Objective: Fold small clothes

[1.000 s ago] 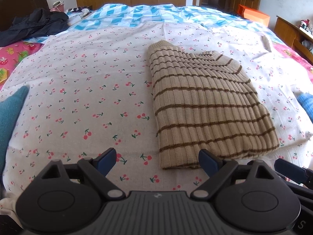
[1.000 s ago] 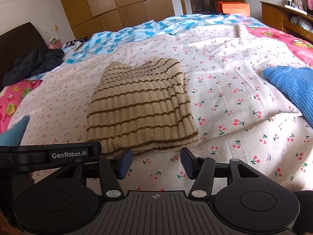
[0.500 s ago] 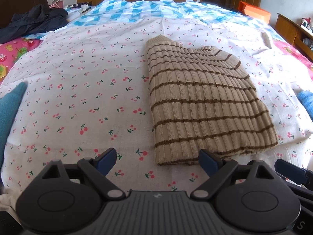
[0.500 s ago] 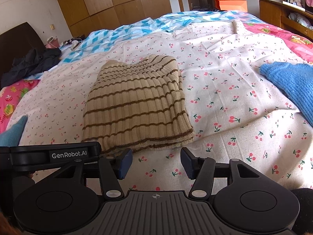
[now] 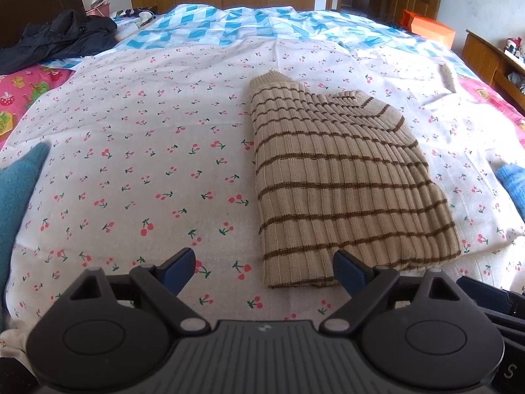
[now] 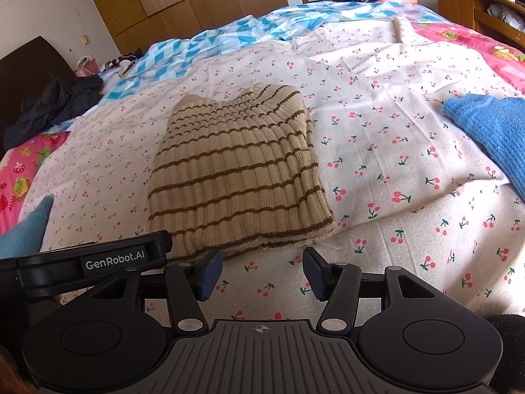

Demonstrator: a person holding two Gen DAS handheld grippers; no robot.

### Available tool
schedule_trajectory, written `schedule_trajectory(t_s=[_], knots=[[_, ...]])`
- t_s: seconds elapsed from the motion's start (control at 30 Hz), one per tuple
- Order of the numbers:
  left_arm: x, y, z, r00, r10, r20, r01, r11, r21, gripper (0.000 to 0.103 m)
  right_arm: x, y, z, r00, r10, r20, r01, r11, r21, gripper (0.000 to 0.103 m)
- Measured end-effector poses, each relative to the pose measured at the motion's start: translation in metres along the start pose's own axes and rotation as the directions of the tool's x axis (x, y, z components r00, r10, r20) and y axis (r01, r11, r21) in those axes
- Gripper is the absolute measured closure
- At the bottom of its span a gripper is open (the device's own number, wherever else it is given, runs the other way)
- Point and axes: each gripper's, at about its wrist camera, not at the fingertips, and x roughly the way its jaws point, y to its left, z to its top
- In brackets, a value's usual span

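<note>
Beige ribbed knitwear with thin brown stripes, a small sweater (image 5: 344,190), is seen in the left wrist view folded into a compact rectangle on the white cherry-print bedsheet (image 5: 137,164). It is placed at about one o'clock from the left gripper (image 5: 262,267), whose blue-padded fingers are spread wide with nothing between them; the near hem is overlapped in the view by the finger at the right, though contact cannot be judged. A teal knitted garment (image 5: 16,197) is glimpsed at nine o'clock, and a dark jacket (image 5: 55,39) is heaped at eleven o'clock, far off.

From the right wrist view, the same sweater (image 6: 239,170) is found at eleven o'clock from the right gripper (image 6: 261,274), which is likewise held released and empty just short of the near hem. A bright blue knitted sweater (image 6: 492,131) is laid unfolded at two o'clock, well apart.

The striped sweater is judged to be folded already, its edges roughly squared. The blue one, and probably the teal one, are judged to be left for folding.
</note>
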Motion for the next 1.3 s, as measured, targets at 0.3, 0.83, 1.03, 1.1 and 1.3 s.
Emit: schedule_trajectory(t_s=[0.3, 0.83, 1.03, 1.1, 1.3], knots=[[0.001, -0.007, -0.019, 1.000, 0.001, -0.023, -0.001, 1.000, 0.029, 0.008, -0.004, -0.005, -0.017, 0.999, -0.032, -0.009, 0.032, 0.999, -0.010, 0.049], [-0.005, -0.011, -0.023, 1.000, -0.010, -0.016, 0.011, 0.999, 0.037, 0.008, -0.012, -0.009, -0.024, 0.999, -0.042, 0.019, 0.042, 0.999, -0.008, 0.049], [-0.005, -0.011, -0.023, 1.000, -0.011, -0.015, 0.012, 0.999, 0.037, 0.008, -0.012, -0.010, -0.025, 0.999, -0.044, 0.022, 0.044, 0.999, -0.006, 0.049], [-0.005, -0.011, -0.024, 1.000, -0.011, -0.015, 0.012, 0.999, 0.039, 0.008, -0.012, -0.010, -0.026, 0.999, -0.044, 0.021, 0.044, 0.999, -0.006, 0.049], [-0.004, -0.010, -0.026, 1.000, -0.014, -0.022, 0.015, 0.999, 0.033, 0.008, -0.011, -0.010, -0.027, 0.998, -0.052, 0.021, 0.053, 0.999, -0.011, 0.046]])
